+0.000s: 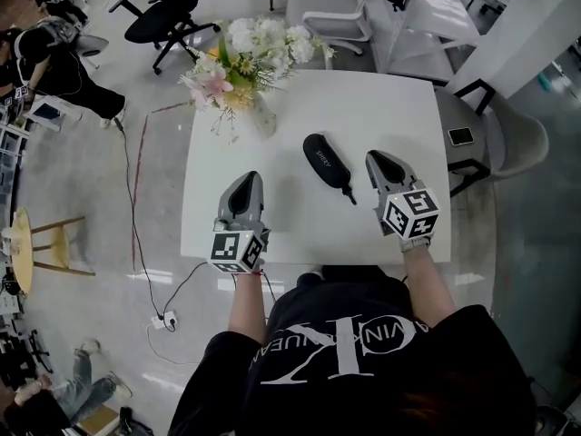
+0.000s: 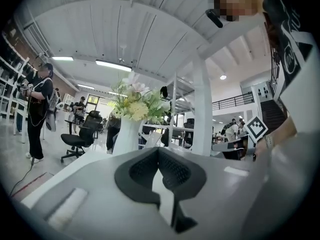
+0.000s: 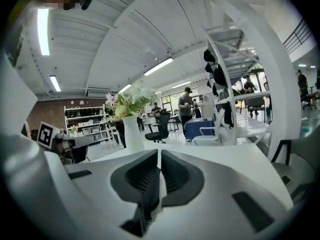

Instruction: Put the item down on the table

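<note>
A black oblong case (image 1: 325, 160) with a short cord lies flat on the white table (image 1: 390, 107), between my two grippers and touching neither. My left gripper (image 1: 244, 180) rests near the table's front left, its jaws shut with nothing between them (image 2: 159, 153). To the case's right, my right gripper (image 1: 376, 159) is also shut and empty (image 3: 159, 155). Neither gripper view shows the case.
A white vase (image 1: 262, 116) of flowers (image 1: 247, 54) stands at the table's far left, also seen as the vase (image 2: 126, 134) and vase (image 3: 133, 134). A phone (image 1: 461, 136) lies on a seat right of the table. Office chairs (image 1: 168, 12) stand behind; a cable (image 1: 136, 216) runs over the floor at left.
</note>
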Action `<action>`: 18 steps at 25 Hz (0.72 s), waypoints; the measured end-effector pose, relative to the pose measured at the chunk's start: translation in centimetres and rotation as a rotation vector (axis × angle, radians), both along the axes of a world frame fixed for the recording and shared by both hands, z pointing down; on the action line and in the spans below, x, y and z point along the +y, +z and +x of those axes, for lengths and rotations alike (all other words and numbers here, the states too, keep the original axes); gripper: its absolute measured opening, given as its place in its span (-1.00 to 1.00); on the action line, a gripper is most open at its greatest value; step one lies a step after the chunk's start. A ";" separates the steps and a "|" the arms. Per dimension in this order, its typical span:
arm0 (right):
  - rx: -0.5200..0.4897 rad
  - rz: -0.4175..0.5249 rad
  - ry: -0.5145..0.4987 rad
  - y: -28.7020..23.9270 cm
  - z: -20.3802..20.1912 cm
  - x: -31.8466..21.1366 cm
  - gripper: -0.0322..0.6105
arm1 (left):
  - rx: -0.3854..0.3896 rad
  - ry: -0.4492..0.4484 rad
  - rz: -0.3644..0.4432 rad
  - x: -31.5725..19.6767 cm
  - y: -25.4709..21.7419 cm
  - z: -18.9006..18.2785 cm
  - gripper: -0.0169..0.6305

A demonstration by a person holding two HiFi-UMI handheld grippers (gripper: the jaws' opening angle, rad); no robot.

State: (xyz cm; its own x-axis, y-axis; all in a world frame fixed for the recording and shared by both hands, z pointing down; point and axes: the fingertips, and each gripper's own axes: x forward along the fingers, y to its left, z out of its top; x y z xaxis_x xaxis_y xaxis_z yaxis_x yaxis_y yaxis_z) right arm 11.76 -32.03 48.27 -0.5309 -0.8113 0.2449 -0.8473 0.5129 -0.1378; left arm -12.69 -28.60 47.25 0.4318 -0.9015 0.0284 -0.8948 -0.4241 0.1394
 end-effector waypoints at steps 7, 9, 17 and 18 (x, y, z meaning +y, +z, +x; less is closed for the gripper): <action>0.004 0.072 -0.006 -2.9 0.0 -0.3 -0.80 | 0.005 -0.025 0.063 -0.4 -2.7 -1.0 -0.91; 0.002 0.088 -0.006 -3.6 0.1 -0.4 -0.81 | 0.005 -0.030 0.078 -0.6 -3.4 -1.1 -0.91; -0.003 0.157 -0.019 -6.4 -0.3 -0.8 -0.81 | -0.003 -0.037 0.128 -0.7 -5.8 -1.3 -0.91; -0.005 0.165 -0.019 -6.7 -0.4 -0.9 -0.81 | -0.003 -0.038 0.134 -0.7 -6.0 -1.3 -0.91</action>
State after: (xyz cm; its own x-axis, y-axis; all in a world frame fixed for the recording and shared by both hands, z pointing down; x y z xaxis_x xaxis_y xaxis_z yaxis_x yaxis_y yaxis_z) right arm 11.39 -32.90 41.58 -0.5471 -0.8302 0.1068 -0.8370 0.5445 -0.0544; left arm -14.01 -29.34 41.25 0.3972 -0.9131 -0.0922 -0.9110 -0.4045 0.0807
